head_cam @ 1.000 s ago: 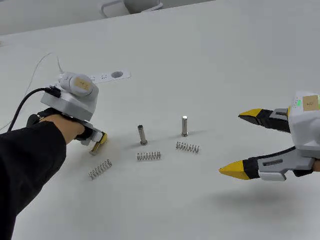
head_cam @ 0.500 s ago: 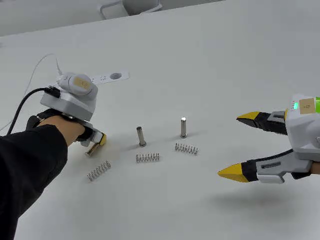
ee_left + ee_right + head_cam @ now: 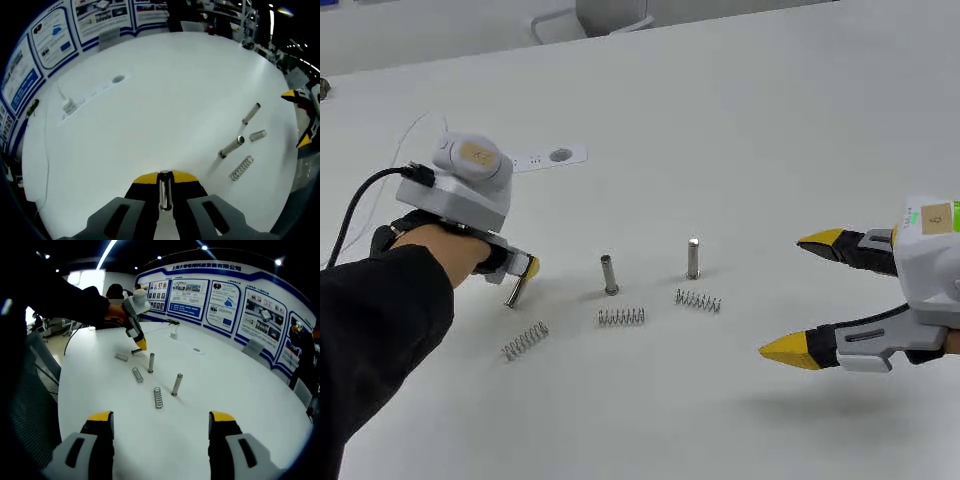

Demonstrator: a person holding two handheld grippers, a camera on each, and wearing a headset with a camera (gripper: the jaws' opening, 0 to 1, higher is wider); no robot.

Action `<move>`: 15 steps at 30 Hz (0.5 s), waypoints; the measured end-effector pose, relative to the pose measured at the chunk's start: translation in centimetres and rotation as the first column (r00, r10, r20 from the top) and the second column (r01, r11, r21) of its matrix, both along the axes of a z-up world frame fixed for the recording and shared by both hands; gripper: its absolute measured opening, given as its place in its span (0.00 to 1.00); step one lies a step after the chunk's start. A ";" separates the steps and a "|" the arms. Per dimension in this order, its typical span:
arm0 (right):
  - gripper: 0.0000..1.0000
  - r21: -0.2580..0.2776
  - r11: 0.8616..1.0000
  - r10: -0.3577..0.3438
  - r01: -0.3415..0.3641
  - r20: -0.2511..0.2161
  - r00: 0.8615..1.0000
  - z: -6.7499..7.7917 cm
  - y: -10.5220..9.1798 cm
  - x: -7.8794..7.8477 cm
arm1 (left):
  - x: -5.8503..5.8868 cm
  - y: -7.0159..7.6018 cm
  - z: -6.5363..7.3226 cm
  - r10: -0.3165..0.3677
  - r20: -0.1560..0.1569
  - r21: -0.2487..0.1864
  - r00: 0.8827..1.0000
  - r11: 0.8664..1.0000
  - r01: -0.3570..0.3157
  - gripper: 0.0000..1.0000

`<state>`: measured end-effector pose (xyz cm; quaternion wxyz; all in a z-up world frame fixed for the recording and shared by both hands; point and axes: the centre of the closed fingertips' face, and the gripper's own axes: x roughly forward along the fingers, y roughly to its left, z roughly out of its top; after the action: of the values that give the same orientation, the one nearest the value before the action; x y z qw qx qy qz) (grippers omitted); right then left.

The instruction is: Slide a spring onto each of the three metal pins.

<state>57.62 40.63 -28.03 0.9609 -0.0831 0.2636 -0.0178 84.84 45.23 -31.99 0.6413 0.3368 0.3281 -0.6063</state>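
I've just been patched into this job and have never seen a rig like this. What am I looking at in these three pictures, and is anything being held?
There is no robot arm here: a person holds a two-jaw gripper in each hand. The wide picture comes from a camera on the person's head. The two round ones come from cameras riding on the grippers, each looking along its own jaws.

On the white table, two metal pins stand upright. Three springs lie in front of them, and a power strip lies farther back.

The left gripper is shut on a third pin, held tilted. The right gripper is open and holds nothing. No spring is on a pin yet.
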 end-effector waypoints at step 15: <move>0.79 -0.003 1.000 0.016 -0.016 -0.013 1.000 -0.1 0.5 0.2 | -0.1 1.6 1.8 0.014 -0.005 -0.073 1.000 0.997 -0.014 0.07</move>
<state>57.81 41.13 -28.16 0.9591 -0.0870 0.2691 -0.0099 84.70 46.82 -30.16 0.6567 0.3093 0.3094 -0.6143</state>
